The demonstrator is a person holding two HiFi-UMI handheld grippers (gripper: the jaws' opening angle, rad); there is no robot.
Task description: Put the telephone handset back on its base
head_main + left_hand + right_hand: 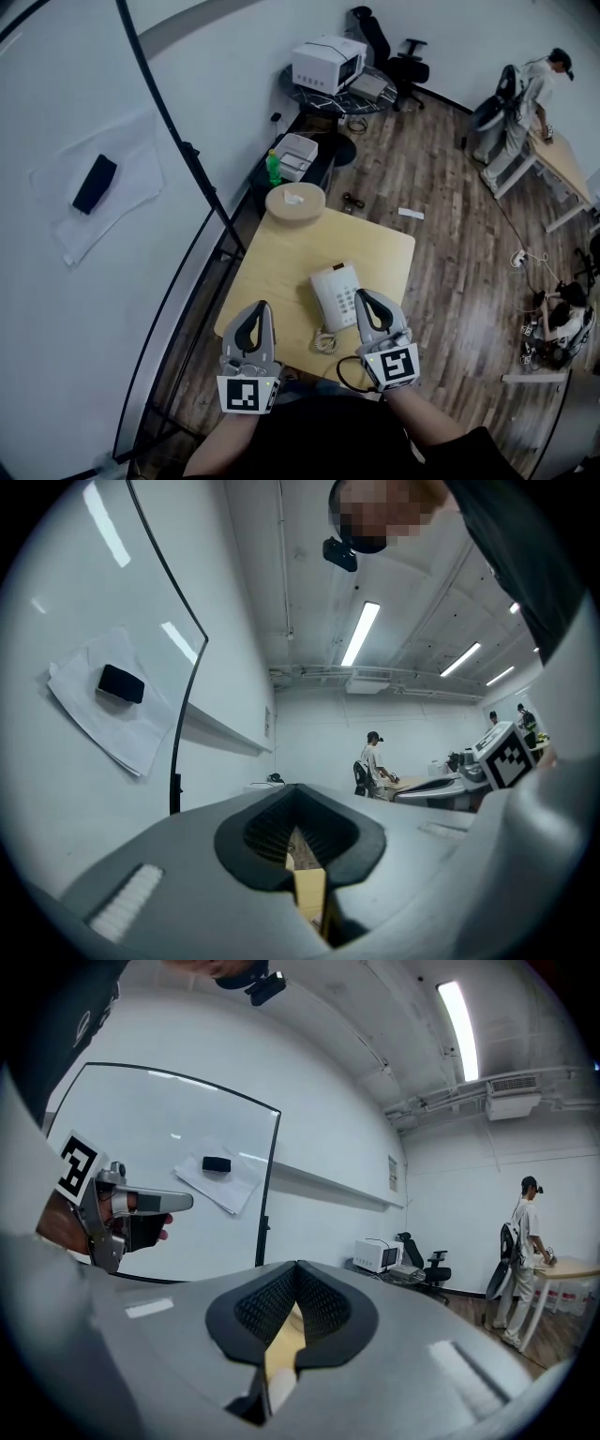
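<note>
Left gripper (261,307) and right gripper (362,296) hover pinched closed and empty over the near edge of the table (281,253). The telephone (336,295) sits just beyond, its handset (323,289) apparently cradled on the base. Task looks finished; the next move likely calls only for backing away.

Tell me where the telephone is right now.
In the head view the telephone sits near the front of the wooden table, just left of the right gripper, with its coiled cord curled at its near end.
</note>
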